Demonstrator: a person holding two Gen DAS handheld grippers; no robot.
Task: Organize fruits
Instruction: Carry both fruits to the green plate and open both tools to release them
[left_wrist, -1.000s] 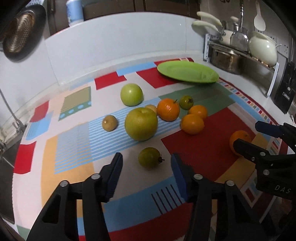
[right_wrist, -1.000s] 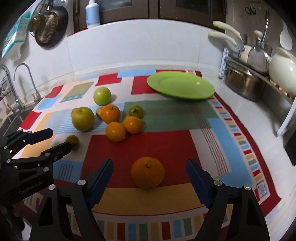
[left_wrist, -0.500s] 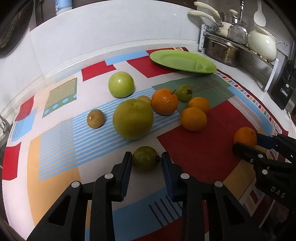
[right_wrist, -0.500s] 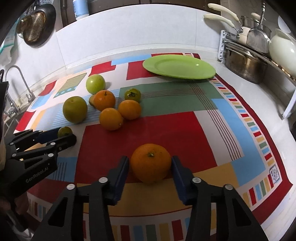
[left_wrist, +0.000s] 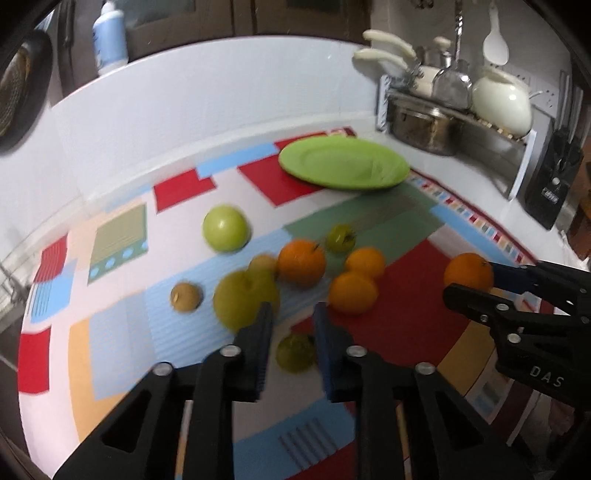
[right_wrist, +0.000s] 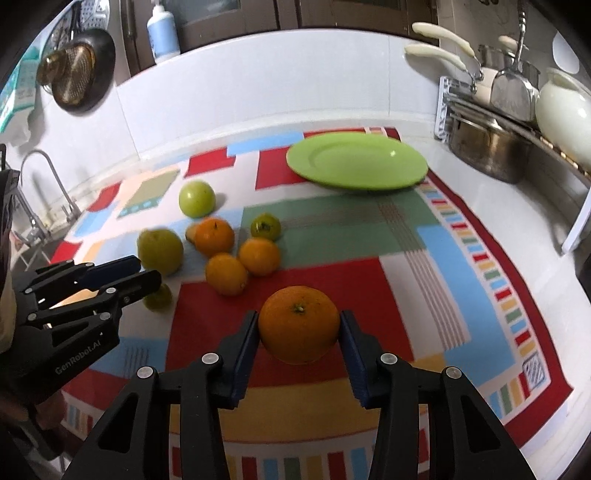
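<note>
Blue-padded fingers of the right hand-held gripper (right_wrist: 299, 326) are pressed against both flanks of a large orange (right_wrist: 298, 324), which is gripped just above the red patch of the patterned cloth (right_wrist: 491, 258). The left hand-held gripper (left_wrist: 291, 325) is seen narrowed around a small green fruit (left_wrist: 295, 351); because of blur, contact cannot be told with certainty, though a grip is judged likely. The pick-up step is judged to be in hand for both. Next, a lift and a carry toward the green plate (right_wrist: 357, 164) at the far side of the counter (right_wrist: 480, 192) are called for. A cluster of oranges (right_wrist: 240, 254) and green fruits lies between the left gripper and the plate, so height must be gained first. Open cloth is left on the right; the pot rack (right_wrist: 491, 147) stands just beyond the plate's right edge.
</note>
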